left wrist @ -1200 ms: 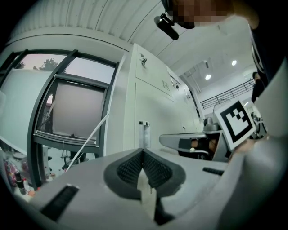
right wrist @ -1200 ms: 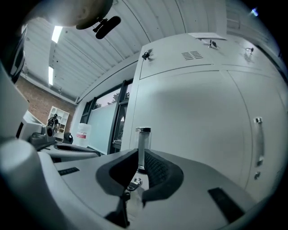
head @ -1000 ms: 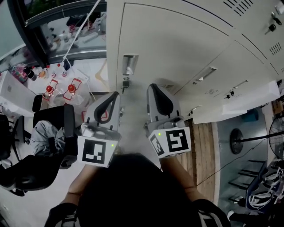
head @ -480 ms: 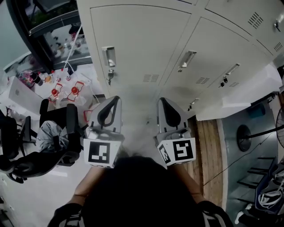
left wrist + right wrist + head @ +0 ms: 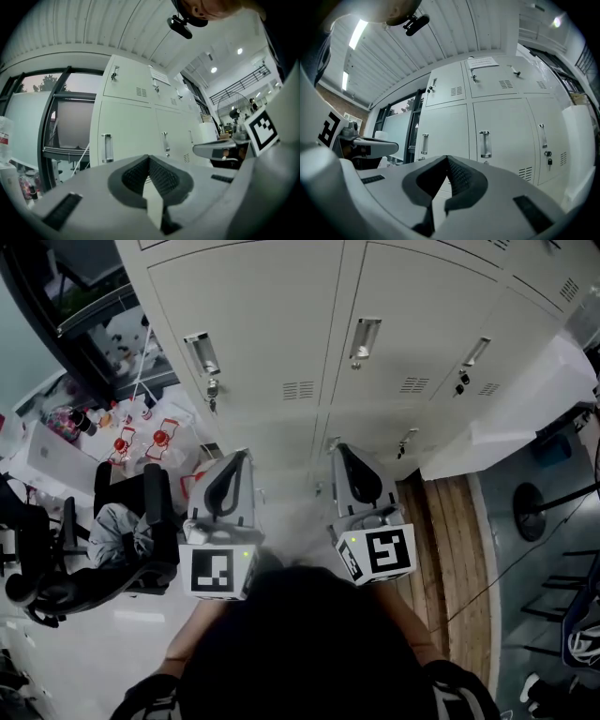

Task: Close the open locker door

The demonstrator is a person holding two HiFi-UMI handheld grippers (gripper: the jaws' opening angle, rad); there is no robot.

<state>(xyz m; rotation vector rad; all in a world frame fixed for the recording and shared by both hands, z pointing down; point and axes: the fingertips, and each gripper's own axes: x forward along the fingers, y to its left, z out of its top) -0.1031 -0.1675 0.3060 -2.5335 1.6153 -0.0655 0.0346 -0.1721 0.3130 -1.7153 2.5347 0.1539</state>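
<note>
1. Left gripper [image 5: 235, 457]: jaws pressed together at the tips, with nothing between them. It points level at the bank of lockers [image 5: 272, 324] and stands apart from it.
2. Right gripper [image 5: 343, 451]: jaws likewise pressed together and empty (its own view shows the two pads meeting at the tip). It is held beside the left gripper and faces the same closed doors.
3. Open locker door [image 5: 511, 413]: a white panel standing out from the lockers at the right of the head view. It lies to the right of the right gripper, which is the nearer tool, and well apart from both. Neither gripper touches it.
4. Closed doors ahead of the grippers: each carries an upright handle [image 5: 364, 338]. In the right gripper view a small padlock [image 5: 549, 161] hangs below one handle.
5. Surroundings: a black office chair [image 5: 122, 559] stands to the left of the left gripper, with red-capped bottles [image 5: 141, 439] beyond it. A wooden floor strip [image 5: 450, 549] runs to the right of the right gripper, under the open door.
</note>
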